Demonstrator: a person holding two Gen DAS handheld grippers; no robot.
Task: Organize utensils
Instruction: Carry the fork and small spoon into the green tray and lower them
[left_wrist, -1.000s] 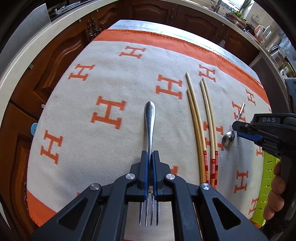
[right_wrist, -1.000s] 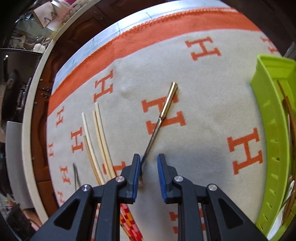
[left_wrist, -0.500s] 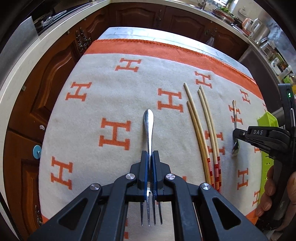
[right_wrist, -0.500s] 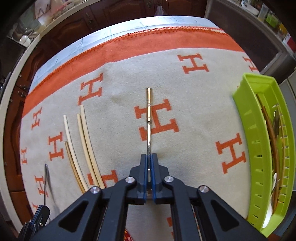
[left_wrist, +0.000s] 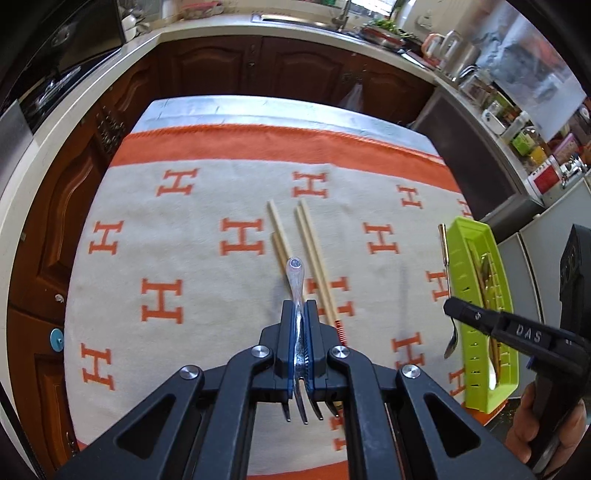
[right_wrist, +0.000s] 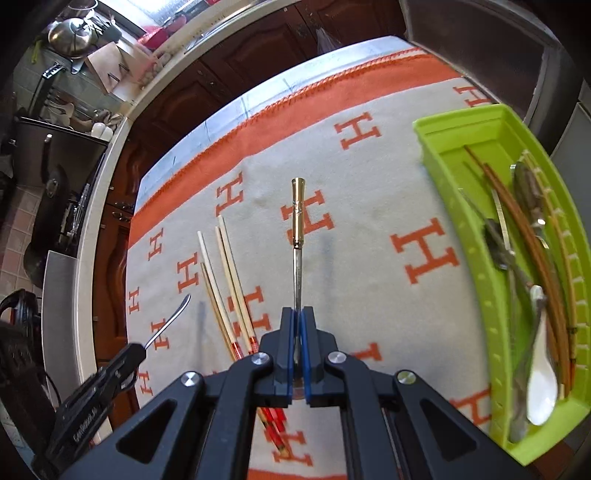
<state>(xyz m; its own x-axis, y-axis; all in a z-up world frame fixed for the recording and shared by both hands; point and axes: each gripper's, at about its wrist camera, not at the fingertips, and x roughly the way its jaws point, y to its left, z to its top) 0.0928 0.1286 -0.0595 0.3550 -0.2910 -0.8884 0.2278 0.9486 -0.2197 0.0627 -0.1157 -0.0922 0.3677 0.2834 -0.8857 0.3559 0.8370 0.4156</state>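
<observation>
So both grippers were clamped and lifted, left gripper on a fork, right gripper on a gold-handled spoon; next up, dropping them in the green tray.

Left gripper clamped, right gripper clamped (both angled downward)

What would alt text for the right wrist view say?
The right gripper is shut on a gold-handled spoon, lifted over an orange-lettered blanket. A green tray of utensils sits right; four chopsticks lie left.
</observation>
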